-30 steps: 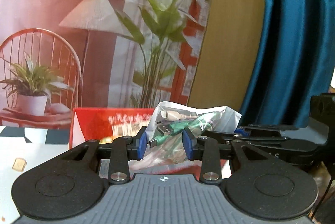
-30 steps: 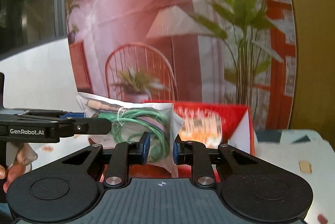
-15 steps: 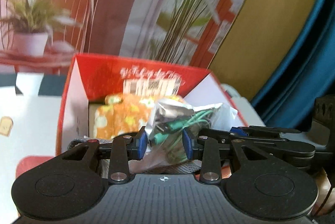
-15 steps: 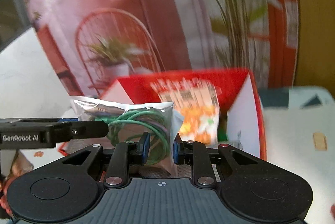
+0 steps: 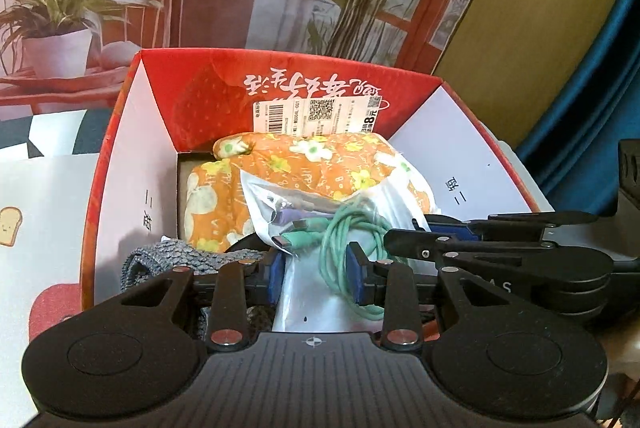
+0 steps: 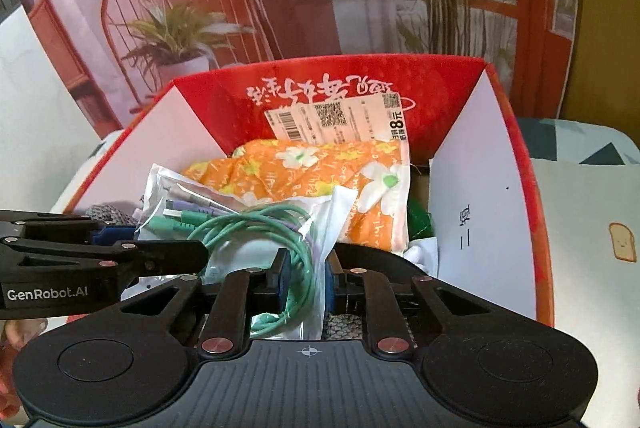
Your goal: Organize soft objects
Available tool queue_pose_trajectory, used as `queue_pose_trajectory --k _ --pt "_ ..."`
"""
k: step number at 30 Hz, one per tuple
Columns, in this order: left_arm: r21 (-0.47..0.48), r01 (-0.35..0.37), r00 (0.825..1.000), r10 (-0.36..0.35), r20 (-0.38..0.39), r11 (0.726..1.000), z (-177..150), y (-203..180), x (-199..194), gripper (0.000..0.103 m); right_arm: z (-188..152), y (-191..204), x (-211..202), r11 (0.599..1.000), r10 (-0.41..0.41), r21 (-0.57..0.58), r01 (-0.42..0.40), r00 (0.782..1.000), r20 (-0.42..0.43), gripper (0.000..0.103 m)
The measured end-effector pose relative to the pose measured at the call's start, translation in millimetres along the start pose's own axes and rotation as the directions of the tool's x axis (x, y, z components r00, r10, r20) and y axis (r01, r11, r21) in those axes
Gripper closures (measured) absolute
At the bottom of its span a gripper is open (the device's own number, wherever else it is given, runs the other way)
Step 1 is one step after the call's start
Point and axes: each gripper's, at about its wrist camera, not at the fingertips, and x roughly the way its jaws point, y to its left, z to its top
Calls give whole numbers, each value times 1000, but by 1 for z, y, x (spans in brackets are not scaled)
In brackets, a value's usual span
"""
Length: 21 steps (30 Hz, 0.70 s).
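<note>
**Cable bag now over the box**

Both grippers hold one clear bag (image 5: 320,228) of coiled green cables, w/ fingers narrow and closing on it: left gripper (image 5: 318,278) pinches one edge, right gripper (image 6: 306,282) the other. Vs 1 s ago, both views have tipped downward: then the bag hung in front of the backdrop w/ only the box's far wall visible; now it sits low over the open red box (image 5: 132,132), just above an orange floral cloth (image 5: 280,168) and a grey knit (image 5: 168,256) inside. Box stands on the worktop (image 6: 592,196). Grip on the bag unchanged.
</note>
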Motion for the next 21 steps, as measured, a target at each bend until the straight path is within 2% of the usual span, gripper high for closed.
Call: queue_pose_trajectory --k 9,12,14,17,19,21 --pt "12 -14 1000 14 -4 1000 1 -5 -1 66 6 -1 9 999 -34 -10 33 998 -46 87" --pt "29 -42 999 42 7 999 2 -9 -5 62 5 -1 9 999 -51 -16 51 997 -51 87" --pt "36 -56 998 56 23 998 2 -9 -12 55 4 -2 7 998 -59 -8 58 997 -51 87" --pt "33 -97 993 94 71 995 3 -10 -27 37 2 -3 0 998 -62 -3 62 998 -27 87" --pt "40 -143 983 137 124 989 3 -12 -41 17 -1 -2 -8 998 -65 -10 65 998 1 85" --pt "40 -168 972 158 174 985 2 -13 -54 9 -2 -2 -17 998 -61 -15 61 998 22 79"
